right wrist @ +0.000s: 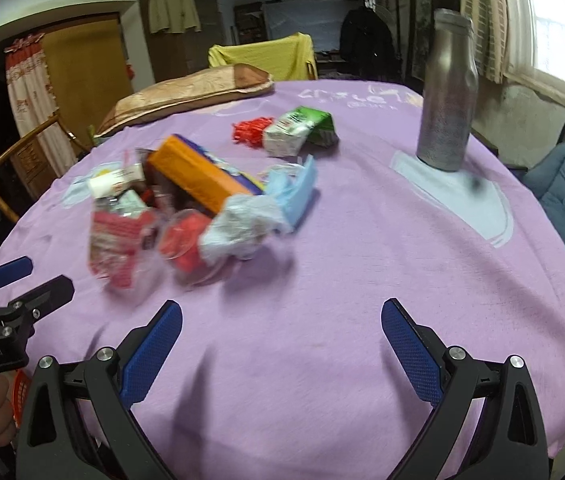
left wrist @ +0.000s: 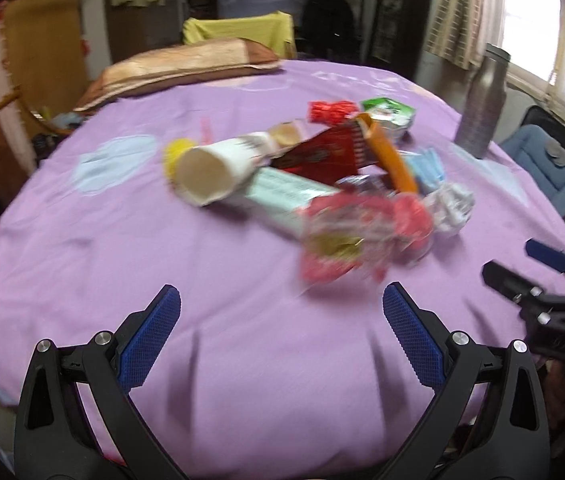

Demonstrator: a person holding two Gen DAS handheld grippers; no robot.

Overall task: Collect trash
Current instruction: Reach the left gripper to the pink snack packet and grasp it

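Trash pile (left wrist: 314, 176) on purple tablecloth (left wrist: 122, 264), frame centre in left view. White paper cup (left wrist: 212, 172) on side, long axis running upper right, mouth toward lower left. Orange box (right wrist: 198, 174) slanting upper left to lower right. Near wrappers motion-blurred, print unreadable. Left gripper (left wrist: 281, 312) spread wide, empty. Right gripper (right wrist: 281, 326) spread wide, empty.

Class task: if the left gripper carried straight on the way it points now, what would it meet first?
Probably the red-and-clear crumpled wrapper, nearest piece of the trash pile ahead of the open left gripper; blur makes depth uncertain.
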